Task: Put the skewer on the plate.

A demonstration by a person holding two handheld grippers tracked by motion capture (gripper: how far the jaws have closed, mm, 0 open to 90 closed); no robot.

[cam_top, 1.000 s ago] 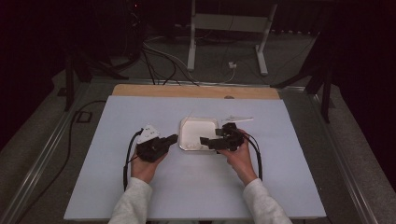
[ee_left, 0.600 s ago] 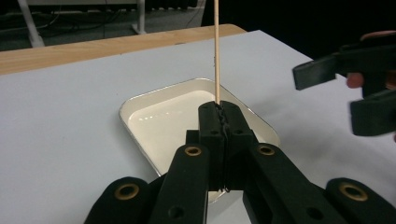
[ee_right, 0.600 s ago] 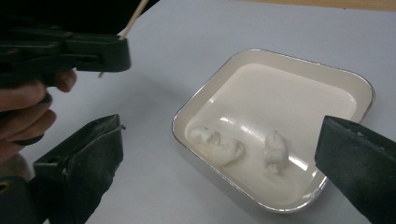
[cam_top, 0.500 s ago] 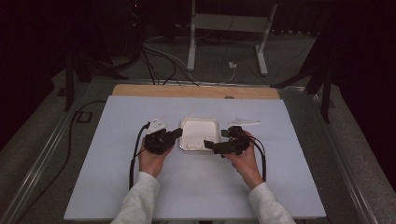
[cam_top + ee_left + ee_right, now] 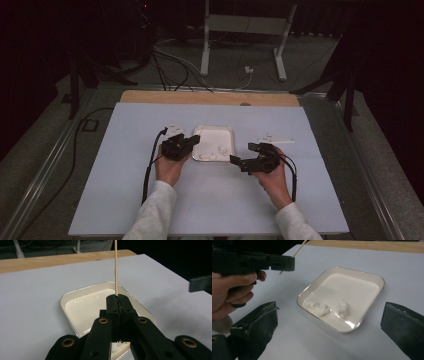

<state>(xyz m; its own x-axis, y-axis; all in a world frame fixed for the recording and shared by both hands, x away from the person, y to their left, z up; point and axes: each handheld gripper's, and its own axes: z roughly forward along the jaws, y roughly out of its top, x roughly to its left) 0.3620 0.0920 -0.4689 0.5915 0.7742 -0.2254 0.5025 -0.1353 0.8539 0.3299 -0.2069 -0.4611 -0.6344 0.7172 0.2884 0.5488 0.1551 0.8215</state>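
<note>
On the left side of the tabletop (image 5: 125, 165), the left tool (image 5: 192, 140) is clamping its jaws fully together on a thin wooden skewer (image 5: 116, 267), which is sticking up from between the pads (image 5: 114, 305) at the near-left edge of the white tray (image 5: 227, 131). Compared with a second ago, this hand is sitting a little closer to the tray, with the grip on the stick unchanged. Inside the tray, two soft white lumps (image 5: 343, 308) are lying near its front rim, apart from the skewer and from both tools. Further right, the right tool (image 5: 242, 156) is standing just outside the tray's near-right corner, and its jaws have just been opening; they are now spread wide with nothing between them. A second ago this tool was over the tray, so it is likely letting go of a lump and drawing away. That suggests the lumps are being set down, ready for the skewer to be brought to them.
</note>
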